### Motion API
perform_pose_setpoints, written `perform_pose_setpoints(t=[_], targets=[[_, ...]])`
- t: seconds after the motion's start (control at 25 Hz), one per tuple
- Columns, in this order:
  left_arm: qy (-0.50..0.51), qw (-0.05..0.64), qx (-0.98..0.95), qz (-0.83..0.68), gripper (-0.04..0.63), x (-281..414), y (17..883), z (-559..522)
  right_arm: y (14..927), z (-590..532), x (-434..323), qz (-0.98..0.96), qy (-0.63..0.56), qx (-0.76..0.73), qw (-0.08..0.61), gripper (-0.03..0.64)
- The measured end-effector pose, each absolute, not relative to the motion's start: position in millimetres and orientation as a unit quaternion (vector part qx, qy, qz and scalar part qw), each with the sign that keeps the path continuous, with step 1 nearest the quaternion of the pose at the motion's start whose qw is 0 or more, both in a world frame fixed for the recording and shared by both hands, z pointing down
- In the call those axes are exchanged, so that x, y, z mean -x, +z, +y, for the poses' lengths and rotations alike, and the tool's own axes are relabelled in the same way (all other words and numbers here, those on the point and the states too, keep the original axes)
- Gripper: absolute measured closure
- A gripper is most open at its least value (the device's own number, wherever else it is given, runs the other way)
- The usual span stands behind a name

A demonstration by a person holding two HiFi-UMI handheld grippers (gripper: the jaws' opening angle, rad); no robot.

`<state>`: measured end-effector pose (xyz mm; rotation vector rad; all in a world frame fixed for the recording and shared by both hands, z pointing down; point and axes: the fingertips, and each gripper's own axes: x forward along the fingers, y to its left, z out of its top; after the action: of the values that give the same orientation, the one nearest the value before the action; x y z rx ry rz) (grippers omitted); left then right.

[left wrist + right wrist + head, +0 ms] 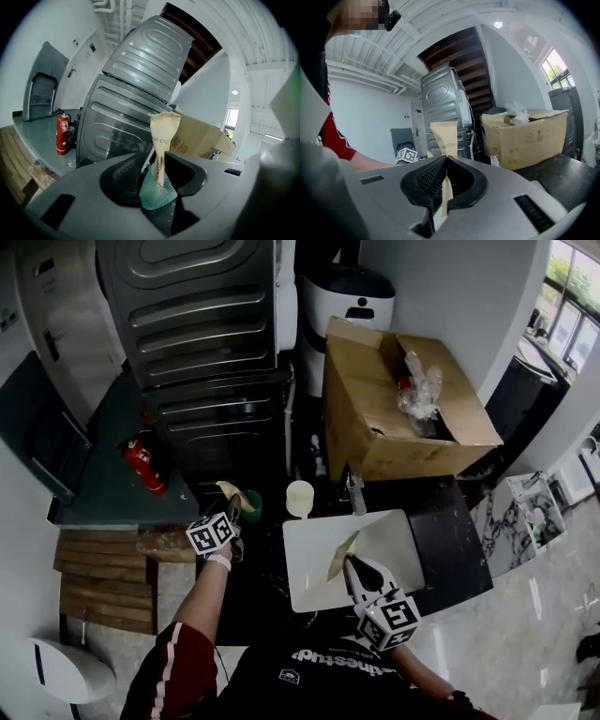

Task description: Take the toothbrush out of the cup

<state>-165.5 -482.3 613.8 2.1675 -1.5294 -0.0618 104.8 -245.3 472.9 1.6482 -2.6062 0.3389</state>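
Two tan paper sleeves show in the head view. One wraps the toothbrush (230, 489), which leans out of a green cup (253, 506) left of centre. The left gripper (236, 514) comes at the cup from below and hides its near side. A white cup (298, 498) stands just to the right, and a grey machine (202, 315) fills the frame above. At lower centre the right gripper (349, 559) holds the second sleeve (342, 554) over a white tray (394, 540). A box (403, 409) sits at upper right and an extinguisher (145, 465) at left.

In the left gripper view the jaws stand wide on either side of the cup (157, 194), with no clear squeeze. The toothbrush (164, 129) rises upright at centre, its flat crimped top bearing dark print. The machine (136, 84) is close behind it.

In the right gripper view the jaws are clenched on the second sleeve (444, 133), which sticks up at centre, with the box (529, 136) at right.
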Motion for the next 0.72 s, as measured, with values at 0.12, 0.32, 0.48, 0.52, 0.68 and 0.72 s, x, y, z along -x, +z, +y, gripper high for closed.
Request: perform_pose_setpoints(t=[0.12, 0.32, 0.48, 0.52, 0.68, 0.72], targets=[[-0.009, 0.219, -0.799, -0.56, 0.508, 164, 611, -482, 479, -242, -111, -0.841, 0.111, -0.53, 0.023, 0.575], [-0.015, 0.195, -0.804, -0.561, 0.554, 163, 599, -480, 477, -239, -112, -0.842, 0.108, -0.528, 0.024, 0.575], [-0.04, 0.172, -0.817, -0.55, 0.56, 149, 573, -475, 477, -237, -114, -0.843, 0.108, -0.526, 0.022, 0.575], [-0.046, 0.167, -0.819, -0.547, 0.561, 147, 566, -474, 478, -237, -114, -0.843, 0.11, -0.525, 0.022, 0.575], [-0.064, 0.15, -0.826, -0.54, 0.565, 140, 539, -469, 477, -237, -114, -0.845, 0.11, -0.522, 0.019, 0.575], [-0.072, 0.145, -0.827, -0.538, 0.565, 139, 530, -466, 476, -237, -114, -0.846, 0.11, -0.522, 0.017, 0.575]])
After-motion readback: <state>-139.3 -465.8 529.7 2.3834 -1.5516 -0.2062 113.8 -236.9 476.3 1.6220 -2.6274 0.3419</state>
